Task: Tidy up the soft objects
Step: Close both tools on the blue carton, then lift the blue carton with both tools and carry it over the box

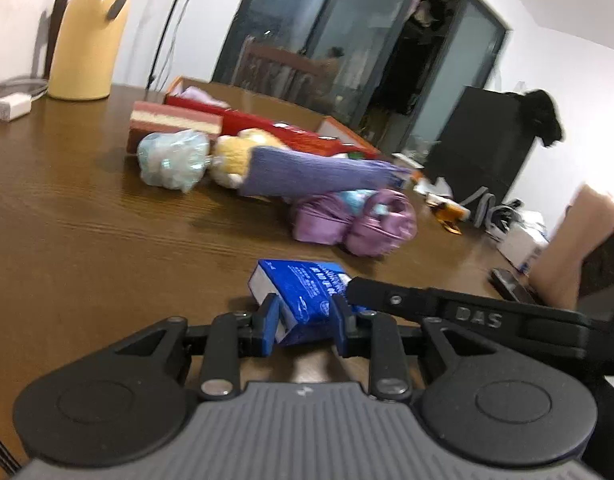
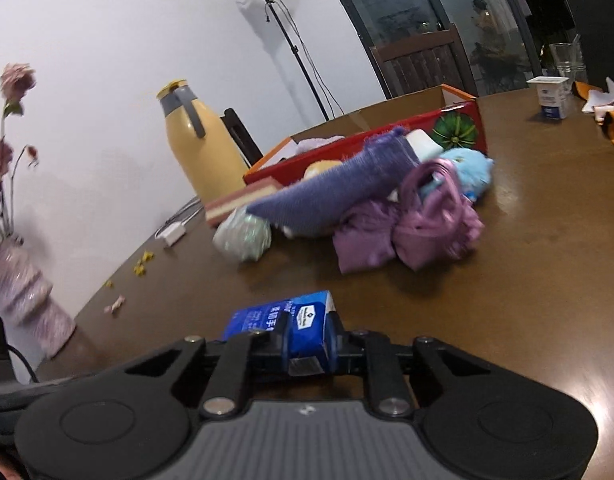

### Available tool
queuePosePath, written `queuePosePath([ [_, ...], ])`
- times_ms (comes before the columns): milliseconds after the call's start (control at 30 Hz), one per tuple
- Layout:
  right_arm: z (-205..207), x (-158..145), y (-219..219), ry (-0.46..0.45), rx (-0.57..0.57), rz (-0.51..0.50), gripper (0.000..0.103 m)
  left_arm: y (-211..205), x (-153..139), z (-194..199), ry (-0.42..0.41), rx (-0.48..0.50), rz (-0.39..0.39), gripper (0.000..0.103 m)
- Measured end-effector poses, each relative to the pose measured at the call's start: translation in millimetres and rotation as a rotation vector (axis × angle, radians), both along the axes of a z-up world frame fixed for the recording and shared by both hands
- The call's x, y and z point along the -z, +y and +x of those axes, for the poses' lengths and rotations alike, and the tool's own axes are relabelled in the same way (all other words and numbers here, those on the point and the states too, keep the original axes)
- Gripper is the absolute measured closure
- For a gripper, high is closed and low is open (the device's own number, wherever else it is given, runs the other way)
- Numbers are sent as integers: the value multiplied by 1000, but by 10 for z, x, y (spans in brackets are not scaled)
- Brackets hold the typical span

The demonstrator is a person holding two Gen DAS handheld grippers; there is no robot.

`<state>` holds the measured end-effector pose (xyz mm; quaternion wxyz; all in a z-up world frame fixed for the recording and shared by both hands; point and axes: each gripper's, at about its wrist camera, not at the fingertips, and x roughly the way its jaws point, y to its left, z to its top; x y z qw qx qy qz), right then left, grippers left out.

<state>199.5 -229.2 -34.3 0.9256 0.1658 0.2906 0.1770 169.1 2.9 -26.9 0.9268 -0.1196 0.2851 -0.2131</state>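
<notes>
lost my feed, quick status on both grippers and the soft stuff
Left gripper and right gripper both shut on blue tissue pack. Soft pile beside red box. Path clear.

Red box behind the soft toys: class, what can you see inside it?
Inside the red box, only a pale lilac cloth shows near the far end. Its wall and the purple knitted sock cover the rest.

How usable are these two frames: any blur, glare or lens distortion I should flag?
Left wrist view: the soft pile, including the purple sock, is motion-smeared; the blue tissue pack between the left gripper pads is sharper; fisheye bends the window frames. Right wrist view: milder blur on the pile, lamp glare on the table at right, dark corners from the lens.
</notes>
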Motion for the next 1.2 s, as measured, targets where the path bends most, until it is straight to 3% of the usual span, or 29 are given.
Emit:
queuePosePath([
  [67,-105,3,-57,-2,8,4,86,-46,-11,-92,-27,7,-6,75],
  [267,-225,-41,-97,-37,17,-55,84,-110,-37,-69,-3,3,18,73],
  [400,-171,-30,-104,-37,14,-30,82,-41,-73,-5,-5,-19,19,65],
  [567,-86,63,-106,-14,-14,31,80,-4,49,170,69,-16,-41,69],
  [1000,30,120,-183,-38,-119,59,84,-196,35,-19,-8,-162,18,72],
  [1200,-118,-47,-277,-91,-75,38,85,-316,-217,-32,-74,-113,10,72],
])
